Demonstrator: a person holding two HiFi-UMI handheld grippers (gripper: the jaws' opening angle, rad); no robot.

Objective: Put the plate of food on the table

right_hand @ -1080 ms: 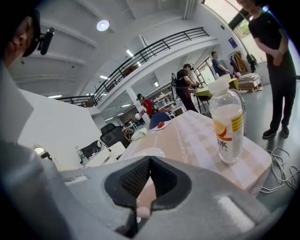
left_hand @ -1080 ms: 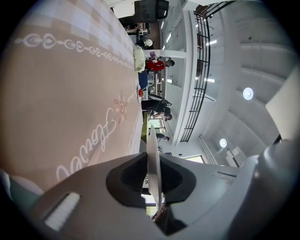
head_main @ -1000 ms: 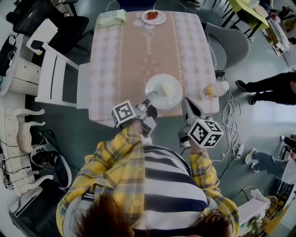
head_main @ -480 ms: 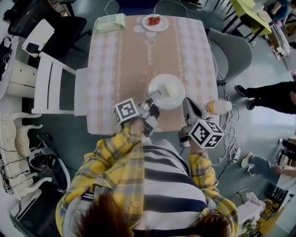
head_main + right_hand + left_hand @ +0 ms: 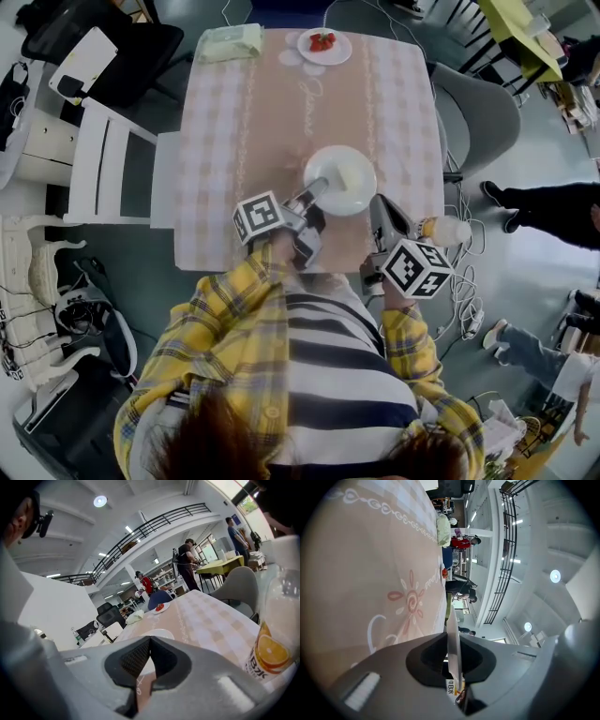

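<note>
Grasping the near-left rim of the white plate (image 5: 339,180) with the left gripper (image 5: 317,193), clenched tight on that thin edge and seen edge-on from the left gripper view. Holding the plate, with a pale helping of food (image 5: 347,176) on it, over the near half of the bench (image 5: 211,141) and its pink checked cloth (image 5: 281,122); cannot tell whether resting on the cloth or just clear of it. Carrying the right gripper (image 5: 380,206) clenched on nothing, pads pressed together, just beside the plate's near-right edge and above the bench's front edge. Near that gripper, at the bench's near-right corner, a clear bottle (image 5: 448,228) with an orange label. At the far edge, well apart from the white plate, a small plate of red food (image 5: 324,45) and, to its left, a pale green pack (image 5: 228,42). Drawn up at the bench's left side, a white chair (image 5: 112,173); at its right, a grey chair (image 5: 478,103).
</note>
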